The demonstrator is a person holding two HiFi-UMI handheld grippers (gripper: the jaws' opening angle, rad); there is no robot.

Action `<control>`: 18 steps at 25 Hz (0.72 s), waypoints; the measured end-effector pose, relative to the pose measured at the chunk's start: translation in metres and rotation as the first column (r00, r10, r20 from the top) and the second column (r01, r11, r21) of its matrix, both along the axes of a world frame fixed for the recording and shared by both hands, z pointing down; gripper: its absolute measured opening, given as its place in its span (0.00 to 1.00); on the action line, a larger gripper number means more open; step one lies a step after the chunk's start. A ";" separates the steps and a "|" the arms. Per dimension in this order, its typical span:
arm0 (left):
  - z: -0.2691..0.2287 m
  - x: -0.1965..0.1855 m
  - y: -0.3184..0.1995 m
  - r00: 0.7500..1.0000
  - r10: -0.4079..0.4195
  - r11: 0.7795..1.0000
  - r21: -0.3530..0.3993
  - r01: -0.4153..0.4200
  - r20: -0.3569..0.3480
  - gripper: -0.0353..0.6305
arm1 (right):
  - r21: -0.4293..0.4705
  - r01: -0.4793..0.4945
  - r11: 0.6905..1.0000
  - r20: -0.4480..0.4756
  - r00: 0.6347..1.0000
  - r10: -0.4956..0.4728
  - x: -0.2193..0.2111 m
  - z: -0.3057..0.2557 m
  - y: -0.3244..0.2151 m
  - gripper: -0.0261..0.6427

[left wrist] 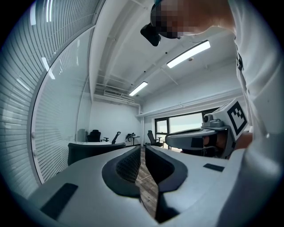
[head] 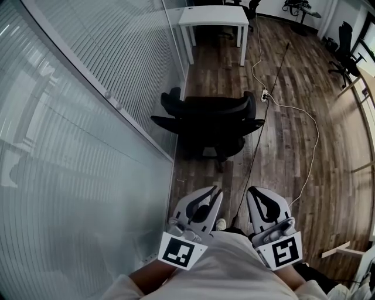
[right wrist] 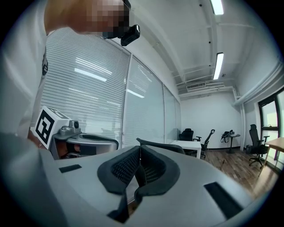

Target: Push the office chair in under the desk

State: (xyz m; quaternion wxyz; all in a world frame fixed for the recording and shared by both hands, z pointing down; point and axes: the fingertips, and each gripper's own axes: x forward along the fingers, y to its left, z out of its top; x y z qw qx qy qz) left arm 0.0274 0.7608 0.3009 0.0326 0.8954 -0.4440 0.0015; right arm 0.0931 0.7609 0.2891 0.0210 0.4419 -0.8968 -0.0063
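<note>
A black office chair [head: 210, 120] stands on the wood floor beside the glass wall, its back toward me. The white desk [head: 214, 16] stands well beyond it at the far end, apart from the chair. My left gripper [head: 218, 192] and right gripper [head: 252, 192] are held side by side close to my body, a stretch short of the chair, both shut with nothing between the jaws. The chair's backrest [left wrist: 91, 151] shows past the left jaws in the left gripper view. In the right gripper view the chair's backrest [right wrist: 160, 145] and the desk [right wrist: 187, 144] lie ahead.
A glass wall with blinds [head: 88, 117] runs along the left. A white cable [head: 304, 126] and power strip [head: 265, 95] lie on the floor right of the chair. Another black chair [head: 347, 50] stands far right, and a desk edge [head: 345, 249] at lower right.
</note>
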 end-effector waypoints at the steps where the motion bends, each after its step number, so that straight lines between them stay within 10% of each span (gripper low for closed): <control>1: -0.001 -0.001 -0.004 1.000 0.004 1.000 0.001 -0.004 0.000 0.14 | -0.007 -0.003 1.000 -0.003 1.000 0.003 -0.002 0.000 -0.004 0.08; 18: 0.014 -0.036 -0.077 0.994 0.072 0.997 0.001 -0.072 0.081 0.14 | -0.007 -0.034 0.999 -0.021 0.999 0.034 -0.038 0.001 -0.077 0.09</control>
